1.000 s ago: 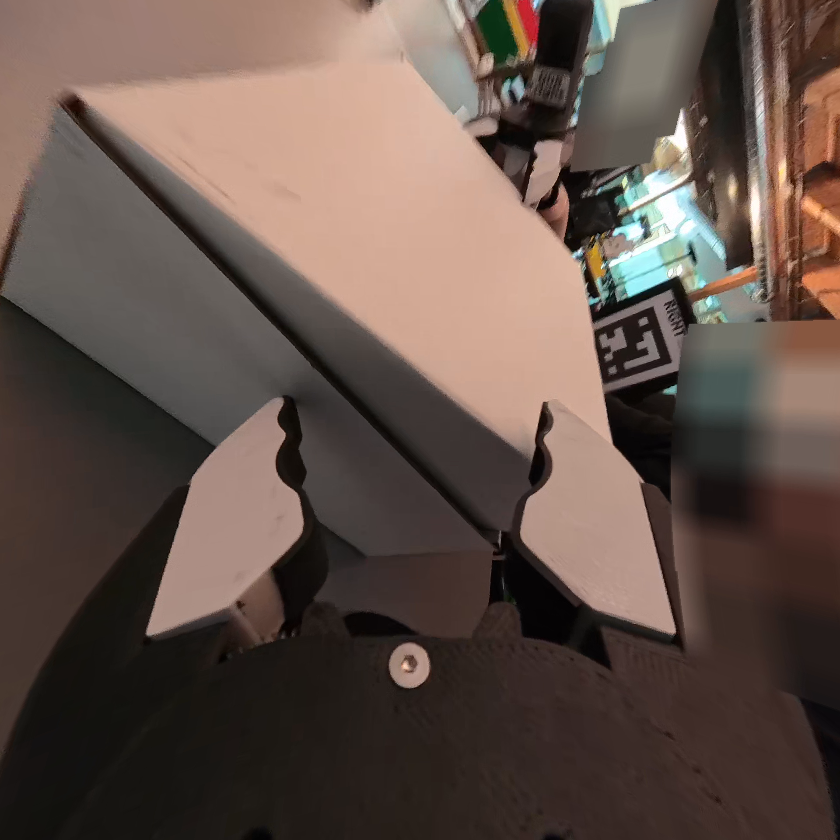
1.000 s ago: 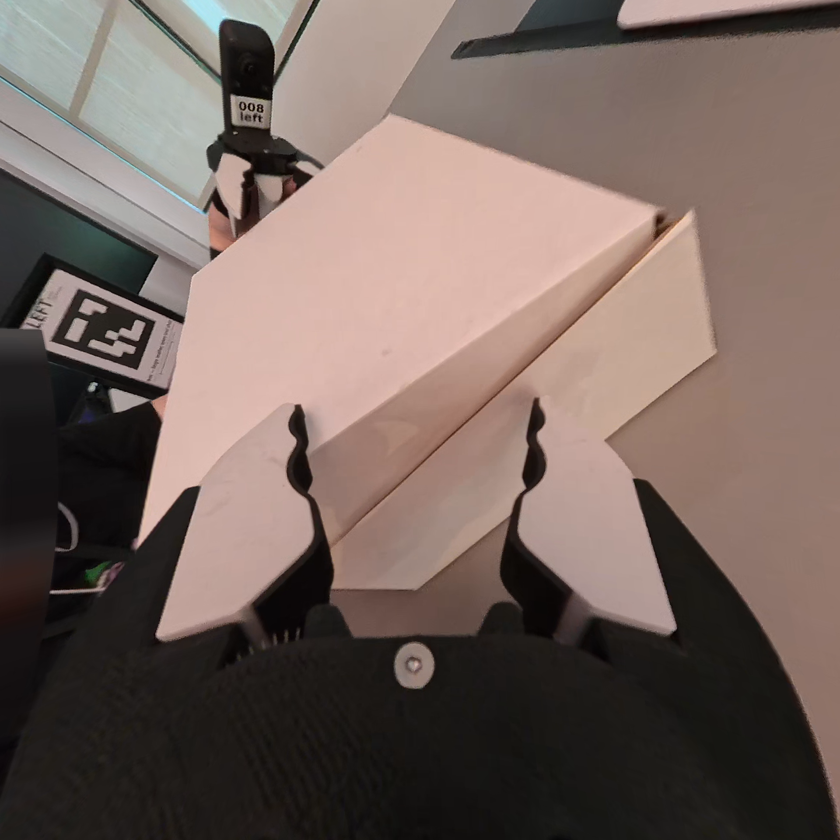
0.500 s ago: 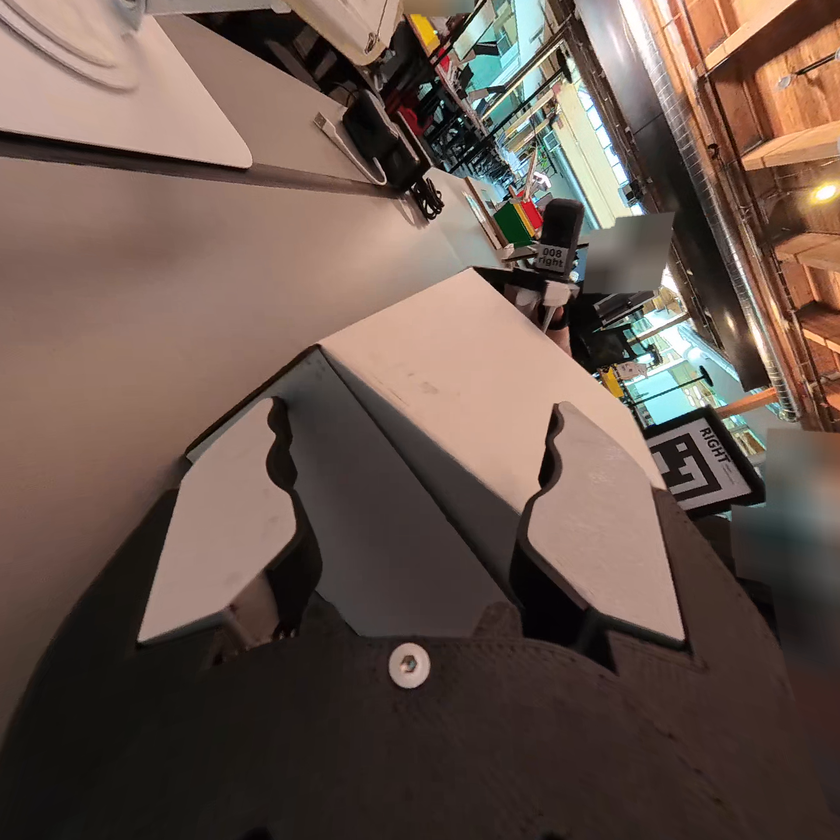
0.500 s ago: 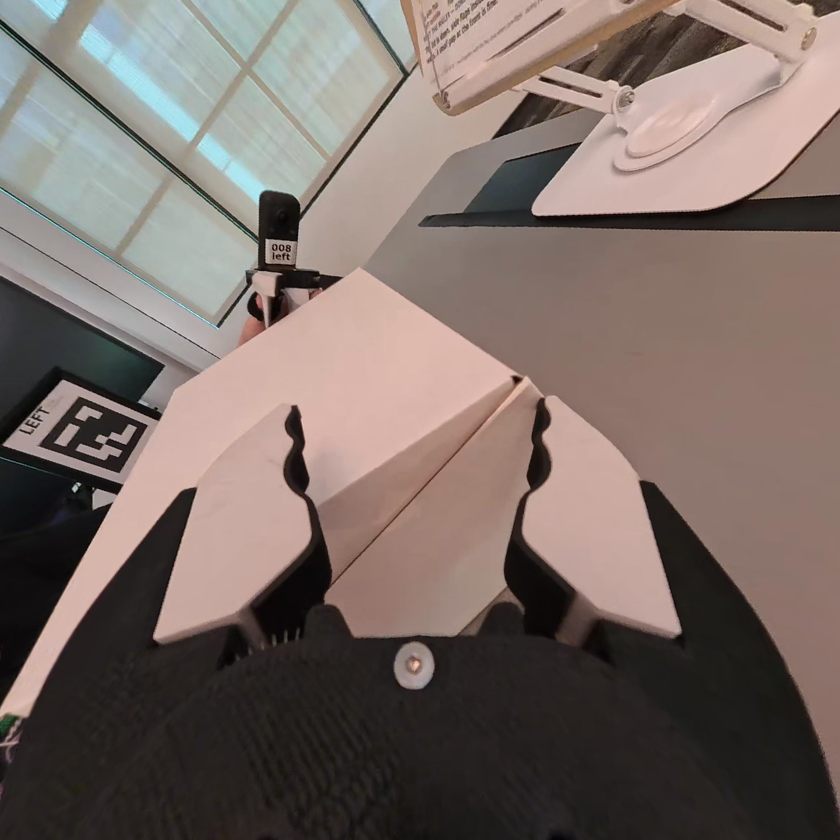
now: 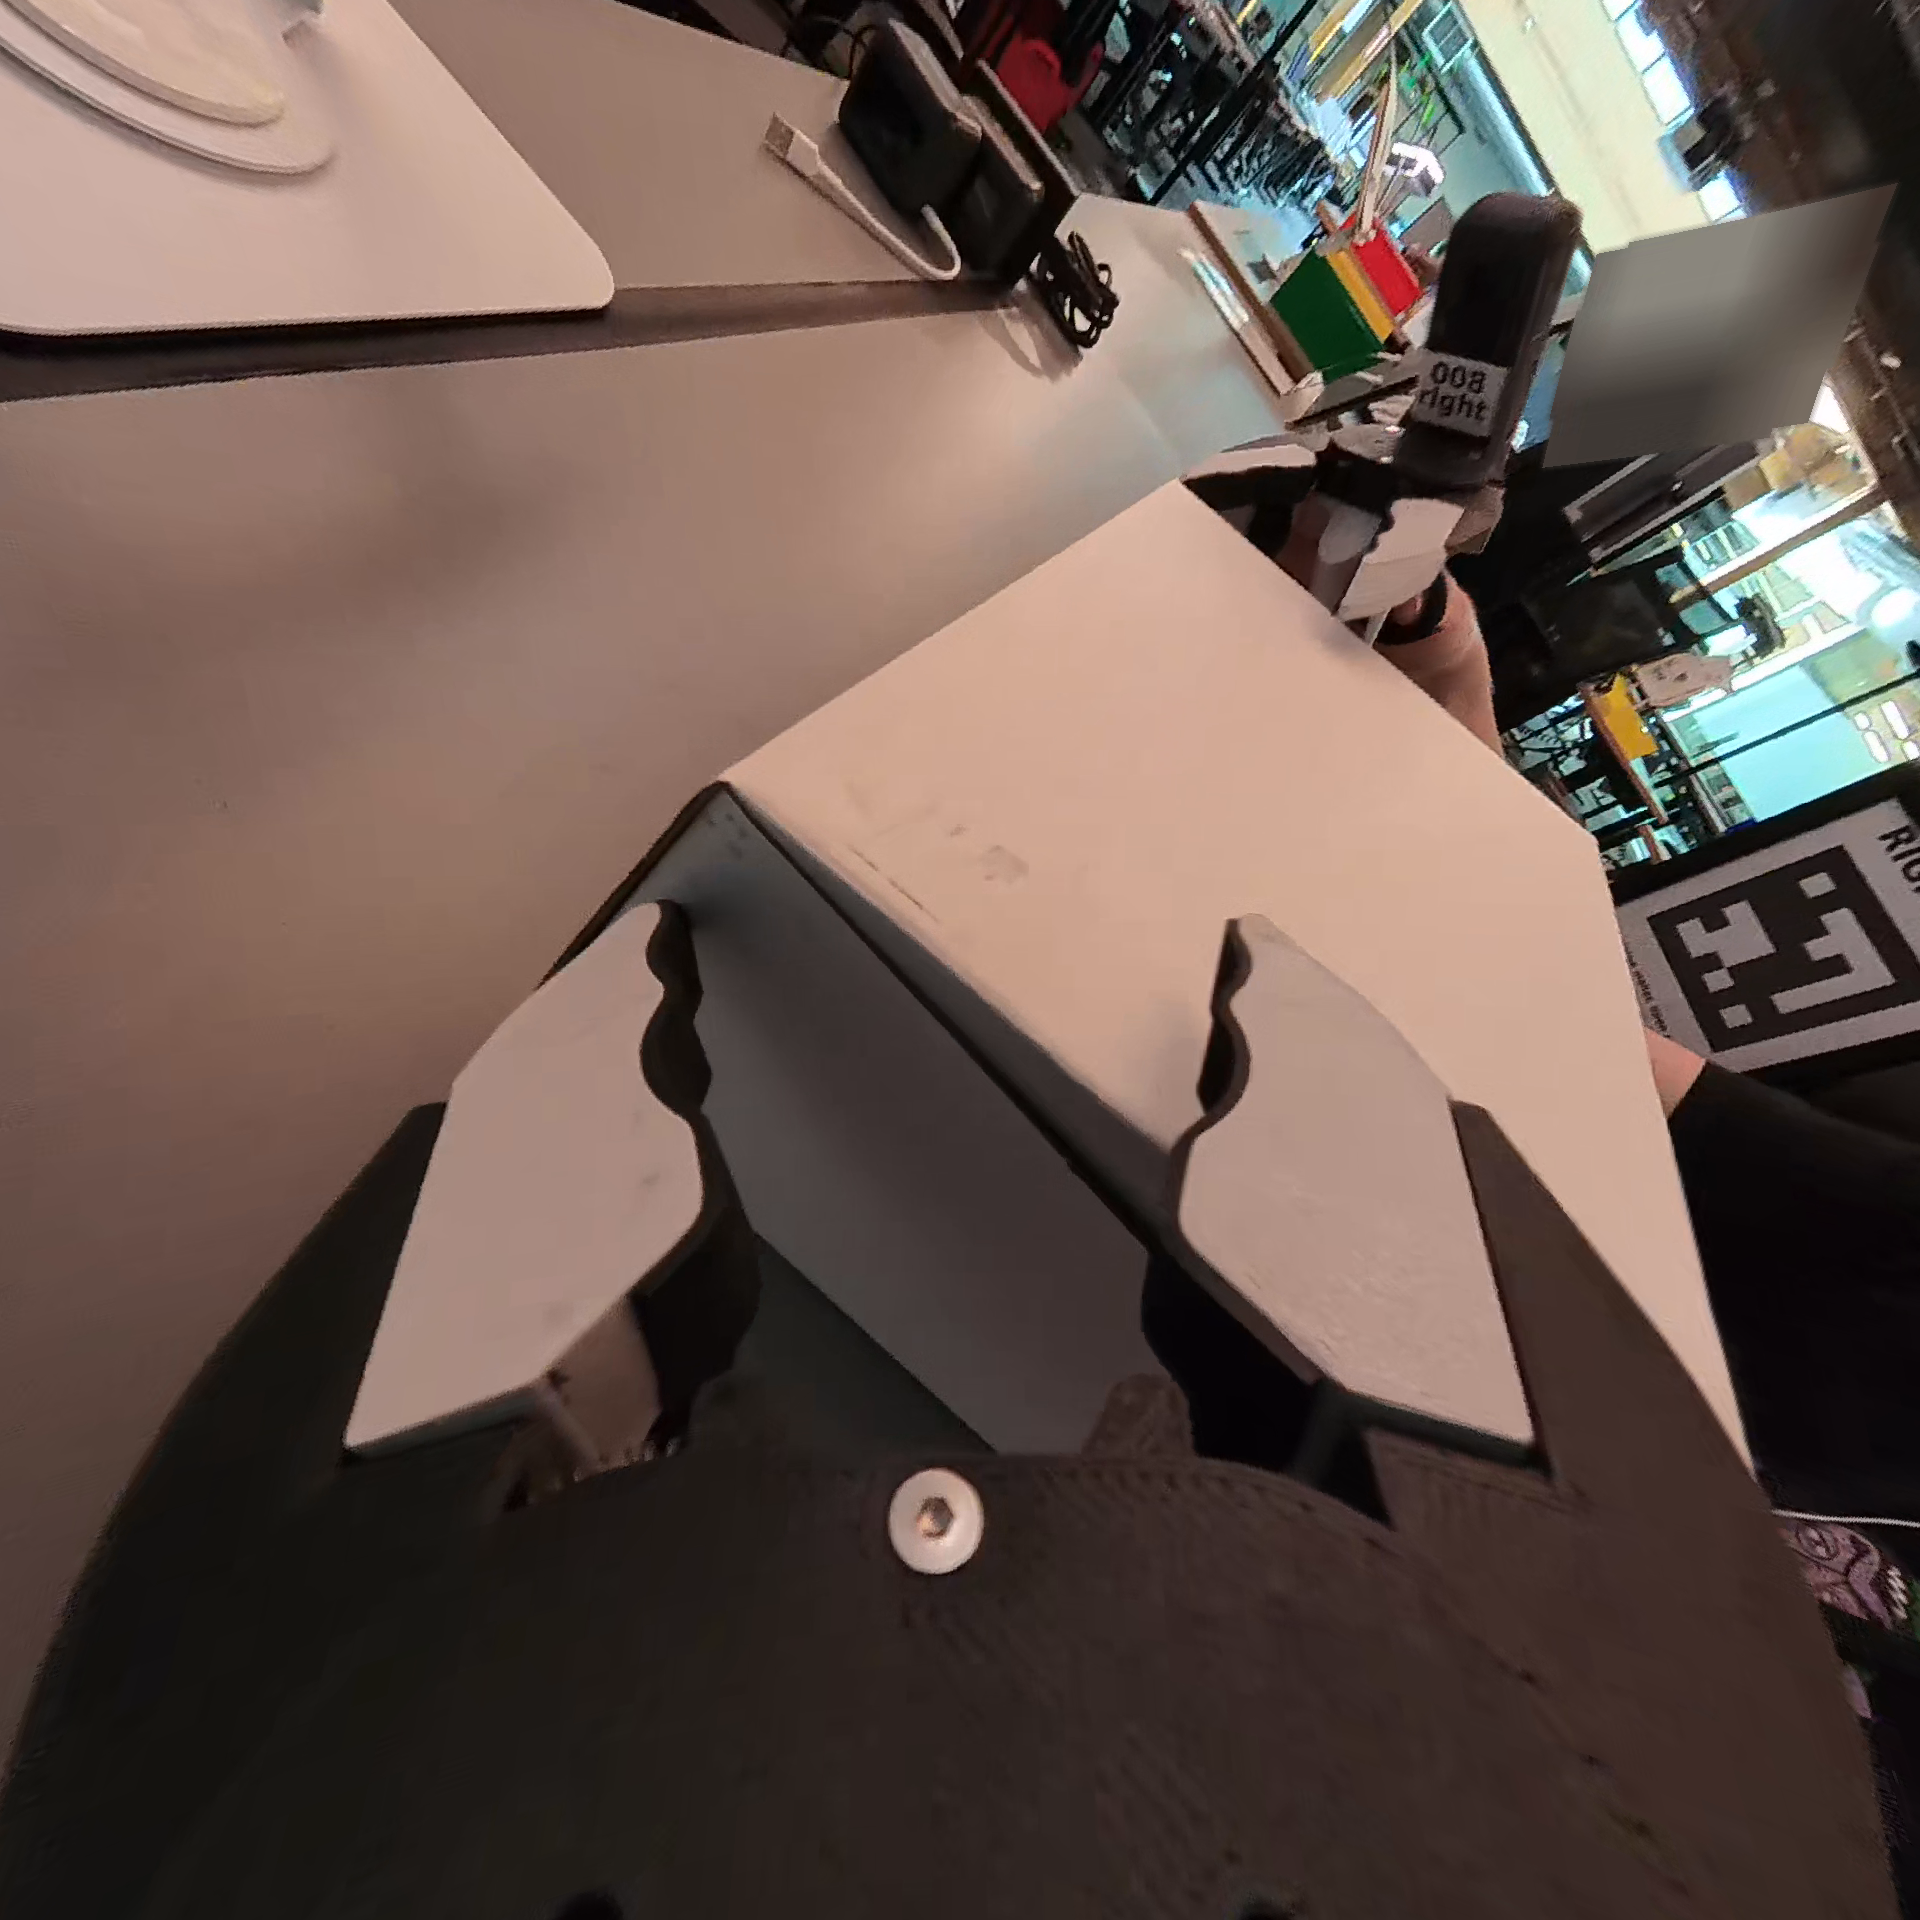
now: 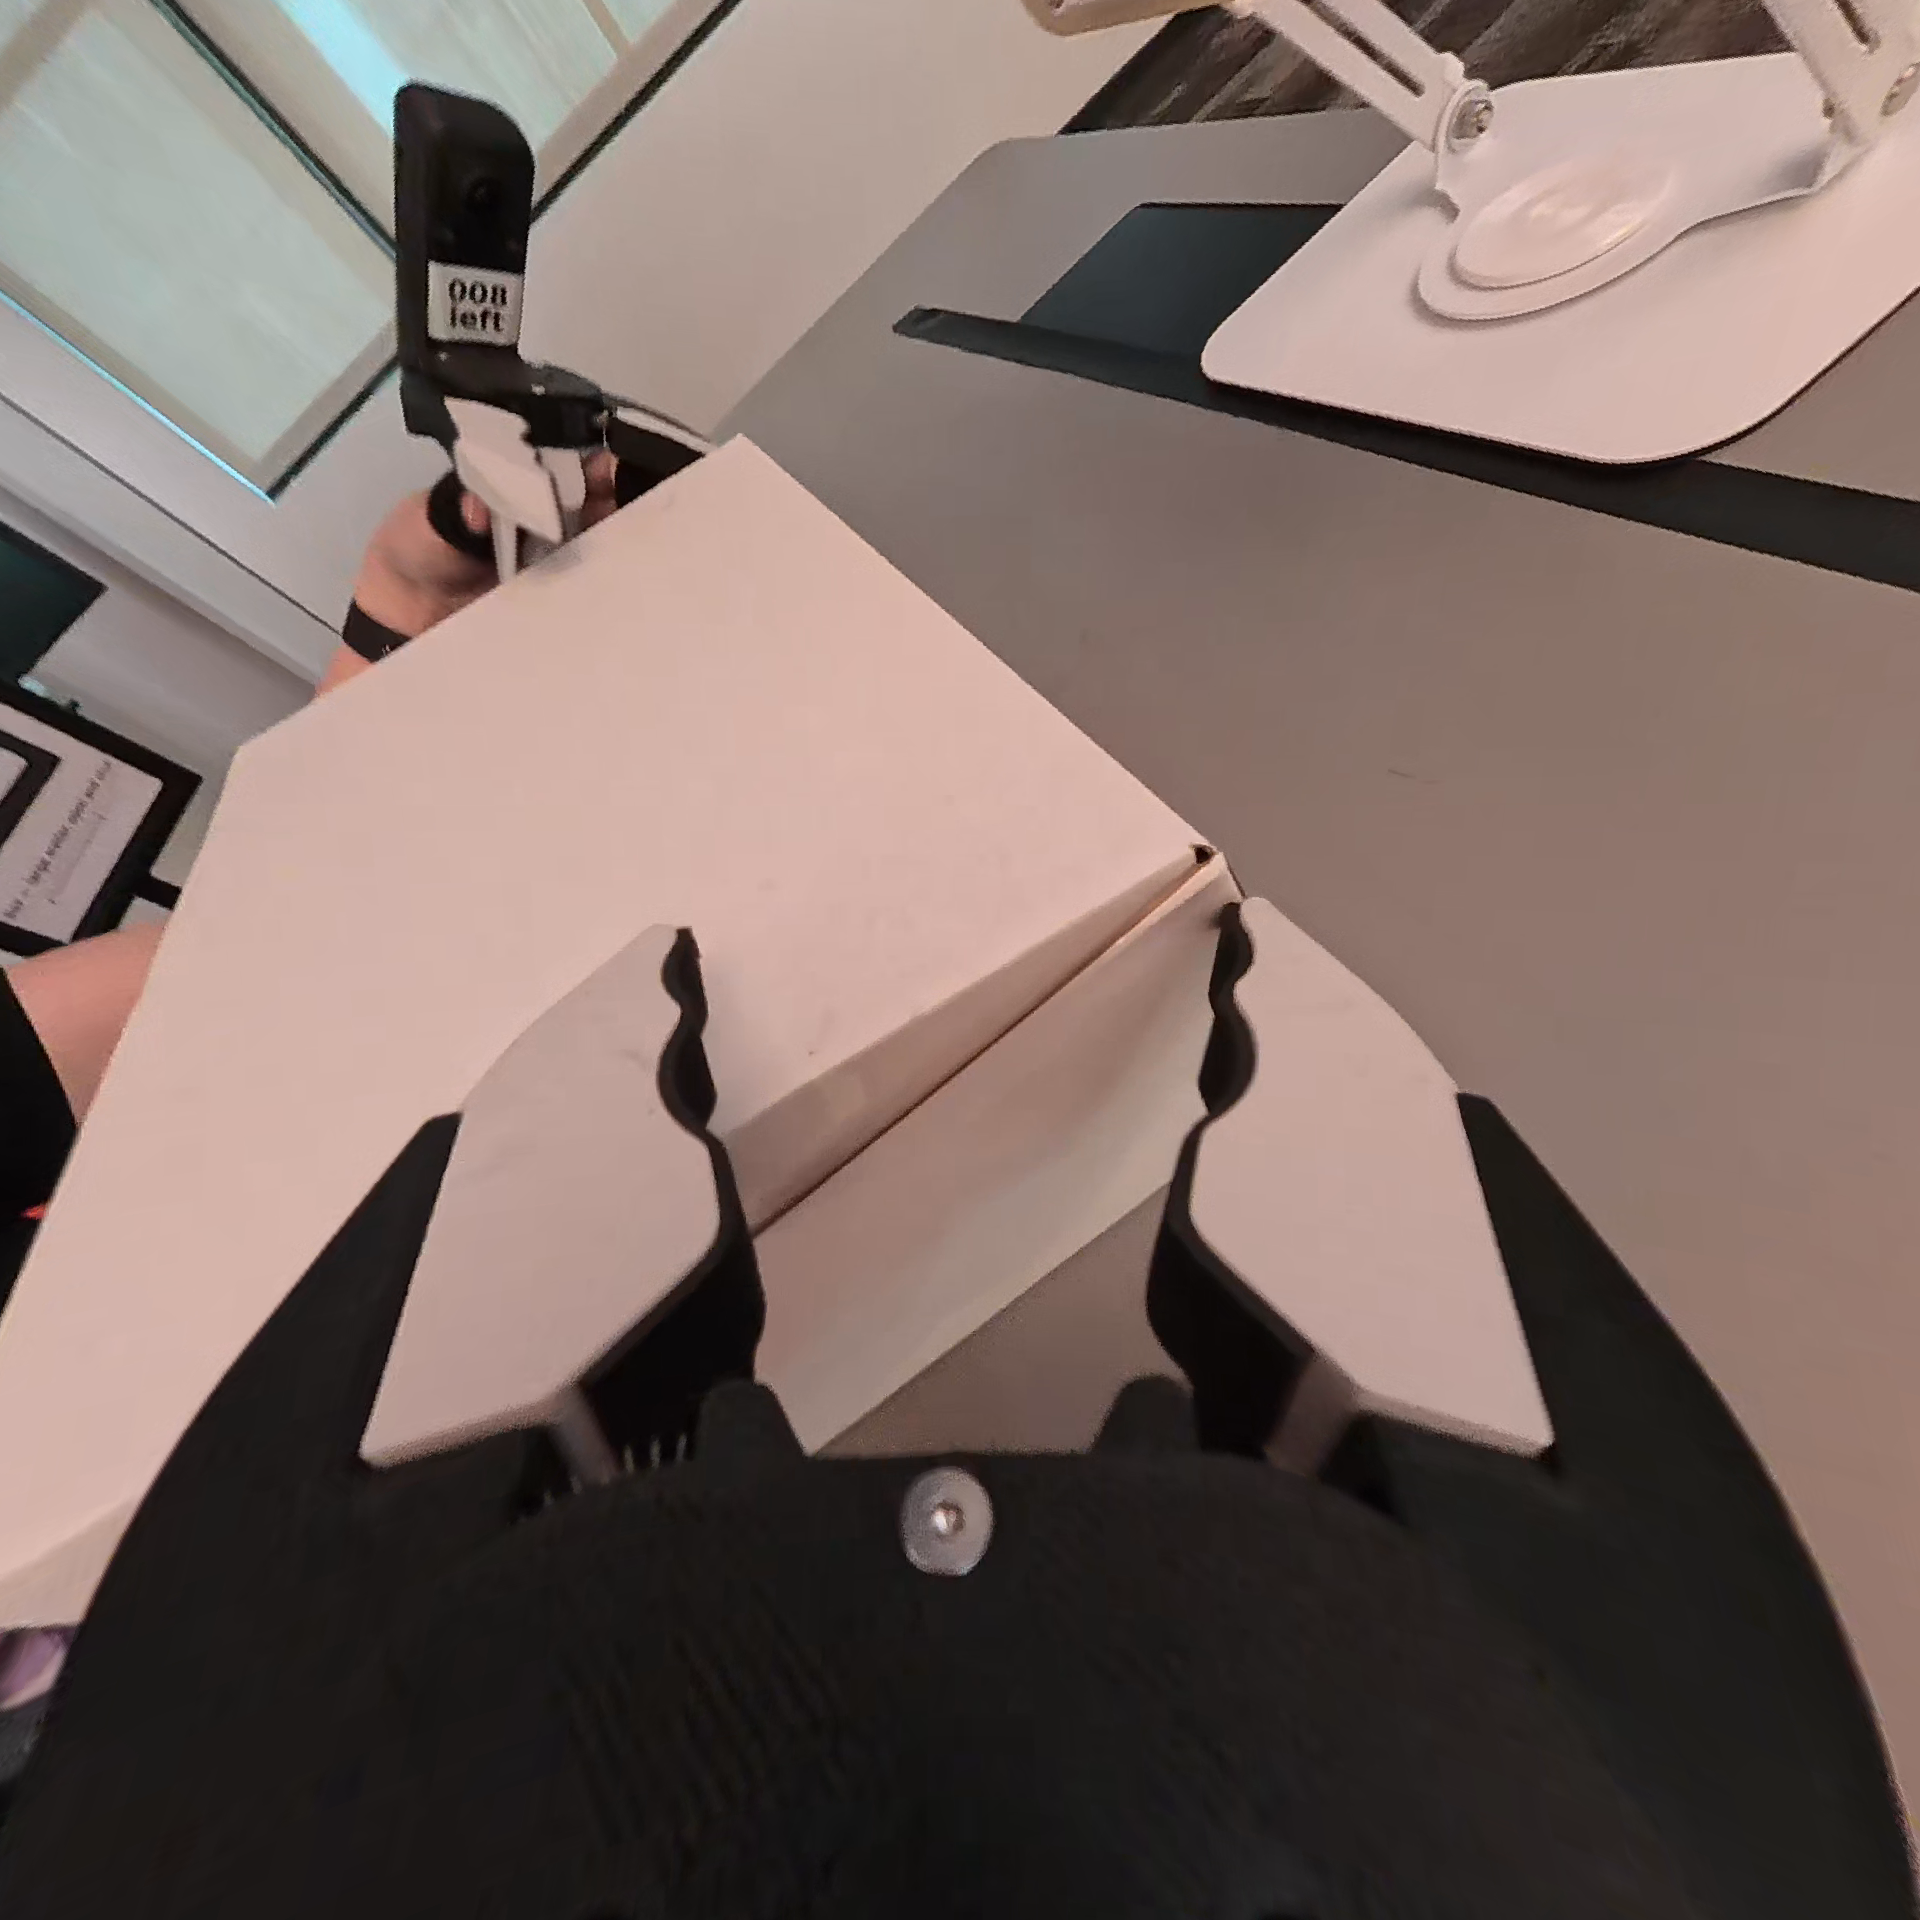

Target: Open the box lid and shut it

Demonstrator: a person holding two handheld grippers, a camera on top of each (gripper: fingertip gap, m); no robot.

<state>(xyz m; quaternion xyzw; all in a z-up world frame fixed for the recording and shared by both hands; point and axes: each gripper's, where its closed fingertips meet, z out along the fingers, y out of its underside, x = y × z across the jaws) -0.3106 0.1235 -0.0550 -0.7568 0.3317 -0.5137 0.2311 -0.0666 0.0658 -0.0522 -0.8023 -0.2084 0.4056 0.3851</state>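
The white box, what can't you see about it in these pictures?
- Inside of the white box: hidden in both views by its lid.
- Near end of the box: left wrist view, covered by the left tongs; right wrist view, by the right tongs.
- Whether the lid is fully shut: unclear; a thin seam shows.
- Table under the box: hidden by the box.

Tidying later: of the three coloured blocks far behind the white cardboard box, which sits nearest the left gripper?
The green block; the yellow block and the red block stand beyond it.
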